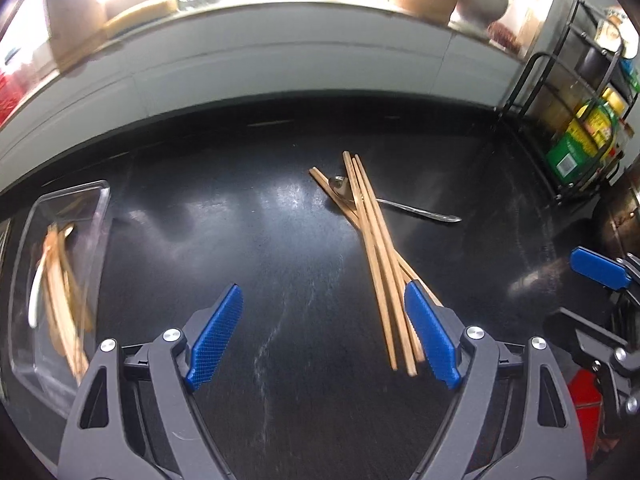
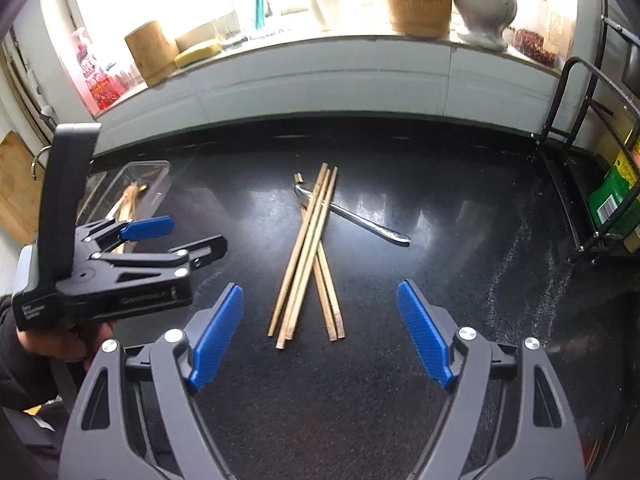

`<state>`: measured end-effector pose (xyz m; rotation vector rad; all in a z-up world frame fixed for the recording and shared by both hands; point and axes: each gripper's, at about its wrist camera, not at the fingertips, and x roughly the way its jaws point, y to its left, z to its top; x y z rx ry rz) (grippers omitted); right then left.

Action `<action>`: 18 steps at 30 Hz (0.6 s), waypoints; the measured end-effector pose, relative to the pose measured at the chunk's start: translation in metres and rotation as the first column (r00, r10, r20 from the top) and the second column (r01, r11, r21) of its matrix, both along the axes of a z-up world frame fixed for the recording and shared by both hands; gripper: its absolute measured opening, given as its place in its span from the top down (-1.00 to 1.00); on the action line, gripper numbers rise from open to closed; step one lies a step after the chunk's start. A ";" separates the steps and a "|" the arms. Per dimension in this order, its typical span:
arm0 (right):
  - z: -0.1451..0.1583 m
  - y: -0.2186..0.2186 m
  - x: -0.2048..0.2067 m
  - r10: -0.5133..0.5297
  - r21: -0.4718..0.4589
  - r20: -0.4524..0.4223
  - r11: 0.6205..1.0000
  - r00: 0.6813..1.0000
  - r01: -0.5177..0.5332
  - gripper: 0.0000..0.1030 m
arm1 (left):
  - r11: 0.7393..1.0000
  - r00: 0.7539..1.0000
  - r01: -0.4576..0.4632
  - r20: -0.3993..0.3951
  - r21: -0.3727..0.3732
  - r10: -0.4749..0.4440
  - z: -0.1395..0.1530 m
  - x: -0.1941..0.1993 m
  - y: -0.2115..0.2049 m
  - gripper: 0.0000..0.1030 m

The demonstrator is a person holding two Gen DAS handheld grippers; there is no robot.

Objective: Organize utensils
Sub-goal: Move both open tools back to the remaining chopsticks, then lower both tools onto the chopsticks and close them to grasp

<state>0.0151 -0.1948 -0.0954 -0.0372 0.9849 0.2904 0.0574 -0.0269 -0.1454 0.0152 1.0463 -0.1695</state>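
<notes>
Reaching toward the loose pile, both claws hang over the black table [image 2: 460, 280] with nothing between their pads. The right claw [image 2: 320, 336] stands wide with the near ends of the wooden chopsticks [image 2: 308, 256] just ahead of its gap. The left claw [image 1: 324, 336] is also spread empty; the same chopsticks lie by its right finger, and the clear tray [image 1: 64, 248] sits off to its left, already holding a few wooden sticks and a pale utensil. A metal spoon [image 2: 356, 218] lies beyond the right claw, its bowl tucked under the far ends of the chopsticks.

By my reading, the step in hand is fetching the next utensils for the tray. That calls for lowering a claw across the chopstick bundle and closing on it without dragging the spoon.

Small white lettering marks the left claw's body in the right view, too blurred to read; the green package [image 2: 612, 196] in the wire rack [image 2: 560, 120] shows a barcode only.
</notes>
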 end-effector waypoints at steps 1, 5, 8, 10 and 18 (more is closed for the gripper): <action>-0.003 -0.001 0.004 -0.004 -0.004 -0.006 1.000 1.000 0.004 -0.48 | 1.000 1.000 0.007 -0.003 0.004 -0.007 -0.005 0.005 -0.001 -0.57; -0.013 -0.007 0.017 -0.021 -0.021 -0.023 1.000 1.000 0.020 -0.48 | 0.999 0.999 0.049 -0.012 0.020 -0.048 -0.024 0.028 -0.010 -0.57; -0.019 -0.012 0.029 -0.033 -0.033 -0.037 0.999 0.999 0.031 -0.47 | 0.997 0.997 0.068 -0.026 0.034 -0.067 -0.039 0.041 -0.015 -0.57; -0.026 -0.016 0.038 -0.039 -0.034 -0.052 0.999 0.998 0.037 -0.46 | 0.997 0.996 0.072 -0.049 0.032 -0.071 -0.050 0.049 -0.017 -0.57; -0.052 -0.014 0.075 -0.011 -0.035 -0.119 0.999 0.993 0.007 -0.41 | 0.996 0.991 0.089 -0.103 0.022 -0.087 -0.081 0.078 -0.019 -0.57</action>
